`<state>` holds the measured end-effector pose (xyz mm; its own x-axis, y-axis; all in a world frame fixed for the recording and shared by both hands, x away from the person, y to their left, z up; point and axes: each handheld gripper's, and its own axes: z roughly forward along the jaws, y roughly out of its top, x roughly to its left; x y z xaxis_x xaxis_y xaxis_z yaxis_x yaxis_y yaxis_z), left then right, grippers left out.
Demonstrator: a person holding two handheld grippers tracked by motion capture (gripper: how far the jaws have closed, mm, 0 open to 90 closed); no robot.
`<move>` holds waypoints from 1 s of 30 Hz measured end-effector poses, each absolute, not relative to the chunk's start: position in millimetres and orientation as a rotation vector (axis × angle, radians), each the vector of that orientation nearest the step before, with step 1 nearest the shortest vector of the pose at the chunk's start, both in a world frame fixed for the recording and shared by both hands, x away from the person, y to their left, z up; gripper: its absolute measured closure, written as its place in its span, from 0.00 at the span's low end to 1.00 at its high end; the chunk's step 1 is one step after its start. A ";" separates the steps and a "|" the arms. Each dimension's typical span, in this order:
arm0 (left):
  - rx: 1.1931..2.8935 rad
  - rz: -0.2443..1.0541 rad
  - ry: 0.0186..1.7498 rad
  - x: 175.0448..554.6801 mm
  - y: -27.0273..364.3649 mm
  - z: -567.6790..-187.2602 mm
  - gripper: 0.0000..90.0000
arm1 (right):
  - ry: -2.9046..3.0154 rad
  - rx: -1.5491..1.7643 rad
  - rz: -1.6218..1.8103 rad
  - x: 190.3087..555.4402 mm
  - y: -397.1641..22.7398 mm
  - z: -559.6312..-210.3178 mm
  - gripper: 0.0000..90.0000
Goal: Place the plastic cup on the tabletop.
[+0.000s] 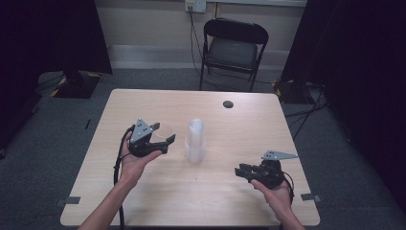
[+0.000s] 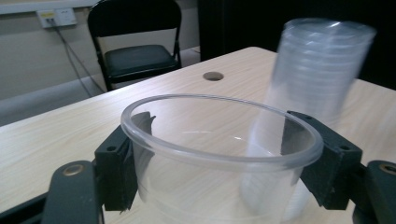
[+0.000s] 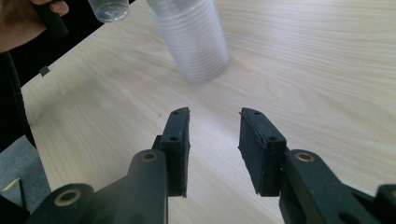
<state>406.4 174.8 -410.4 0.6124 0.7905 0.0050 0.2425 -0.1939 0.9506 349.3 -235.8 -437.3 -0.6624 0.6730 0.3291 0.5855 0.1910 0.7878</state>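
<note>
A single clear plastic cup (image 2: 219, 154) sits upright between the jaws of my left gripper (image 2: 219, 163), which is shut on its sides just under the rim. In the high view this gripper (image 1: 163, 133) holds the cup (image 1: 165, 128) a little above the table's left half. An upright stack of clear cups (image 1: 195, 141) stands at the table's middle, just right of the held cup; it also appears as the stack (image 2: 317, 70) and the stack (image 3: 194, 42). My right gripper (image 1: 241, 171) hovers at the front right, open, with nothing between its jaws (image 3: 215, 135), pointing toward the stack.
The light wooden table (image 1: 143, 187) has a round cable hole (image 1: 228, 104) near its far edge. A black folding chair (image 1: 233, 48) stands beyond the table. Dark curtains flank both sides. The hand holding the left gripper (image 3: 21, 23) appears at the upper left of the right gripper view.
</note>
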 end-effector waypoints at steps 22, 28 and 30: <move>1.745 0.650 0.994 457.5 179.1 -453.0 0.27 | 2.362 1.245 1.471 352.0 -232.5 -442.9 0.71; 1.734 0.636 1.011 460.6 179.0 -456.4 0.27 | 2.365 1.245 1.470 352.2 -232.6 -443.2 0.71; 1.752 0.661 0.988 460.1 176.7 -455.9 0.27 | 2.375 1.241 1.466 352.0 -232.2 -442.9 0.72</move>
